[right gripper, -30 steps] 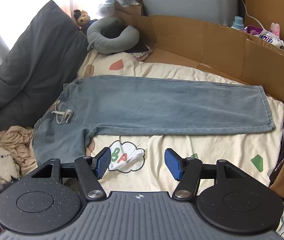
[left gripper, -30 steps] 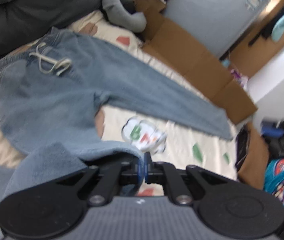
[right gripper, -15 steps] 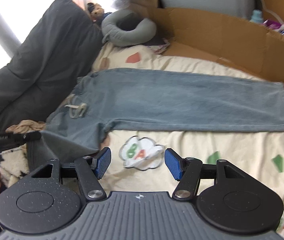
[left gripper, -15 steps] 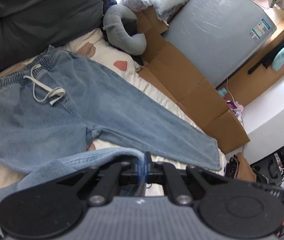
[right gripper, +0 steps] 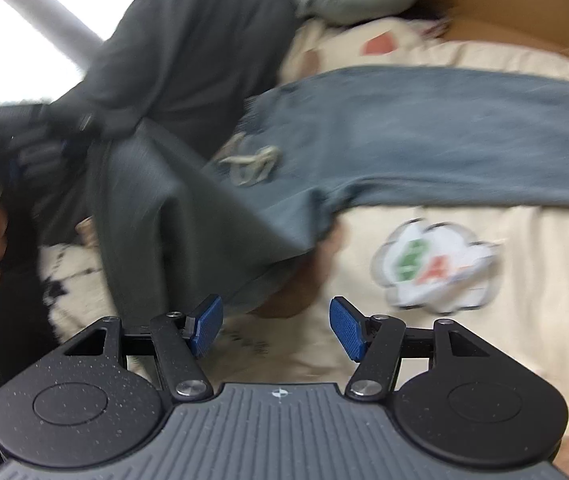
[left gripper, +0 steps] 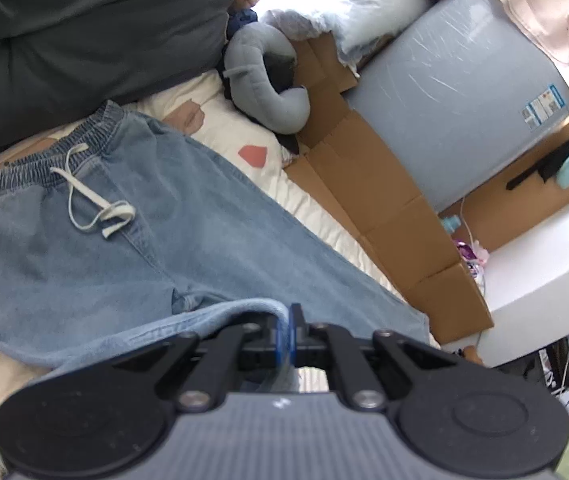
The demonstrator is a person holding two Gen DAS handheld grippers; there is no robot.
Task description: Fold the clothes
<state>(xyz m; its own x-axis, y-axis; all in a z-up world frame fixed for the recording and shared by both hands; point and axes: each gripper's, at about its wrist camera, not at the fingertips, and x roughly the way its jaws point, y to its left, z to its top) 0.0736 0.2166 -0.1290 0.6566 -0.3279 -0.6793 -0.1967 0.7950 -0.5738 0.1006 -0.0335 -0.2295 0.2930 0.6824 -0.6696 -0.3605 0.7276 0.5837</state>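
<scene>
The left gripper (left gripper: 286,334) is pinching the hem of one leg of the jeans (left gripper: 132,240) and has been carrying it up and over toward the far leg, which is lying flat on the patterned bedsheet (right gripper: 424,332). The cloud print, seen beyond the jaws a second ago, is now hidden in the left view. The right gripper (right gripper: 276,330) is dipping toward the lifted fabric, jaws spread and empty (view blurring). Judgement: leg-on-leg fold is under way, not yet laid down.
</scene>
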